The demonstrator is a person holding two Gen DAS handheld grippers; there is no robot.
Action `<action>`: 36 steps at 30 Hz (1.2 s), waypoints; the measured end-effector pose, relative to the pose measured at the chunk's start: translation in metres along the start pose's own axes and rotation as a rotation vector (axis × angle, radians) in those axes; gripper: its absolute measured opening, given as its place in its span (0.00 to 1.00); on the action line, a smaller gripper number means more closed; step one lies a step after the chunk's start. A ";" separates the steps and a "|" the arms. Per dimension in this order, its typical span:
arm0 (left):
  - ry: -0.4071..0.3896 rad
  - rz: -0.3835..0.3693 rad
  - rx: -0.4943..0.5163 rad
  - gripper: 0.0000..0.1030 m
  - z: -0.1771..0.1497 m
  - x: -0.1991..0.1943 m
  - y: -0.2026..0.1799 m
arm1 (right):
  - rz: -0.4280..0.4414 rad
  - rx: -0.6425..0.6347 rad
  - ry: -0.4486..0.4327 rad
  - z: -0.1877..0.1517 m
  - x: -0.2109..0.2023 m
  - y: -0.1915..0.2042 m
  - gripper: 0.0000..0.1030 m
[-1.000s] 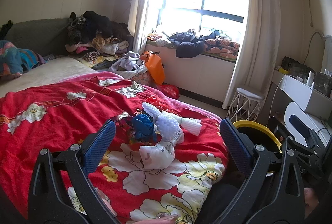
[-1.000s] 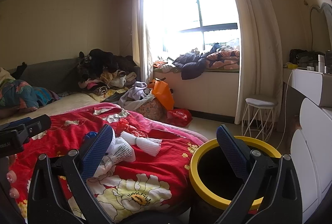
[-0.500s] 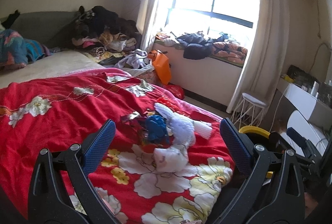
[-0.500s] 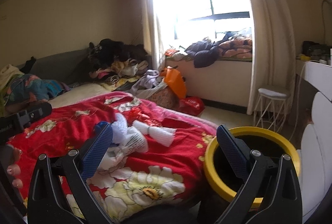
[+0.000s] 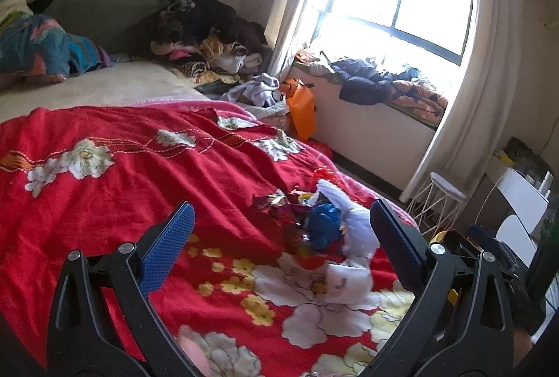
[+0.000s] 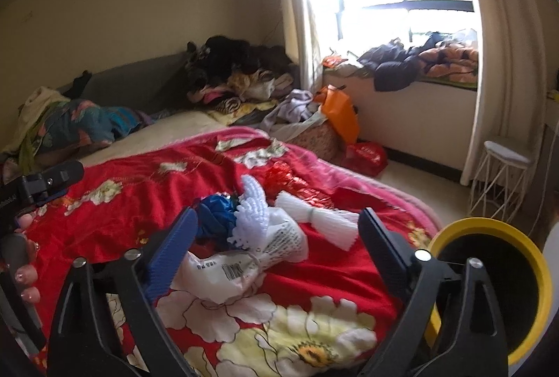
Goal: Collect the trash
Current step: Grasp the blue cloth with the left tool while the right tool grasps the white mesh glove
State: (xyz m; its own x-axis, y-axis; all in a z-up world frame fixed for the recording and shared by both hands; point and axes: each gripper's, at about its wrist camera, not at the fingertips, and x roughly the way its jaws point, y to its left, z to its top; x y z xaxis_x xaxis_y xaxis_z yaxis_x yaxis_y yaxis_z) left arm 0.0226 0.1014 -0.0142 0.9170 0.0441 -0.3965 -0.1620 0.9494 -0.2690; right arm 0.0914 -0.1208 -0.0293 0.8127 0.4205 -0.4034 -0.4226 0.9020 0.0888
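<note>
A pile of trash lies on the red flowered bedspread (image 5: 122, 188): a crumpled blue wrapper (image 5: 323, 225), white foam netting (image 5: 354, 220), a white plastic bag (image 5: 346, 279) and shiny foil wrappers (image 5: 276, 202). In the right wrist view the blue wrapper (image 6: 216, 214), the netting (image 6: 258, 220), the printed white bag (image 6: 216, 275) and a white fringed piece (image 6: 321, 220) lie between the jaws. My left gripper (image 5: 279, 248) is open and empty, just short of the pile. My right gripper (image 6: 276, 254) is open and empty over the white bag. A yellow-rimmed bin (image 6: 489, 282) stands right of the bed.
Heaped clothes (image 5: 206, 28) lie at the bed's head. An orange bag (image 5: 300, 108) and a red bag (image 6: 367, 157) sit by the window seat (image 5: 384, 87). A white wire stool (image 6: 503, 174) stands near the curtain. White furniture (image 5: 520, 199) is at the right.
Both grippers moved forward and left toward the trash pile, which now looks closer and sits between the right jaws. The bin has slid to the right edge. Both stay open.
</note>
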 end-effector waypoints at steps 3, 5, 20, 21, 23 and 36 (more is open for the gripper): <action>0.027 0.008 0.007 0.90 0.001 0.014 0.006 | 0.036 -0.015 0.036 0.001 0.019 0.003 0.74; 0.061 -0.017 0.002 0.90 0.002 0.028 0.007 | 0.060 -0.024 0.063 0.002 0.032 0.005 0.69; 0.308 -0.173 -0.024 0.78 -0.015 0.121 -0.013 | 0.172 -0.043 0.235 -0.006 0.107 0.010 0.16; 0.321 -0.181 -0.036 0.75 -0.015 0.124 -0.012 | 0.178 -0.041 0.232 -0.006 0.107 0.009 0.15; 0.353 -0.209 -0.060 0.65 -0.018 0.135 -0.014 | 0.191 -0.042 0.216 -0.006 0.105 0.009 0.14; 0.426 -0.192 -0.074 0.07 -0.030 0.164 -0.025 | 0.185 0.020 0.126 -0.001 0.080 -0.010 0.13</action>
State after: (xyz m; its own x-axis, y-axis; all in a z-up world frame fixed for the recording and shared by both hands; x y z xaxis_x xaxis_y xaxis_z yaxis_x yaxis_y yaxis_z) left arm 0.1655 0.0755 -0.0991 0.7045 -0.2758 -0.6540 -0.0440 0.9026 -0.4281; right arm 0.1607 -0.0963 -0.0637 0.6649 0.5646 -0.4889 -0.5510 0.8127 0.1892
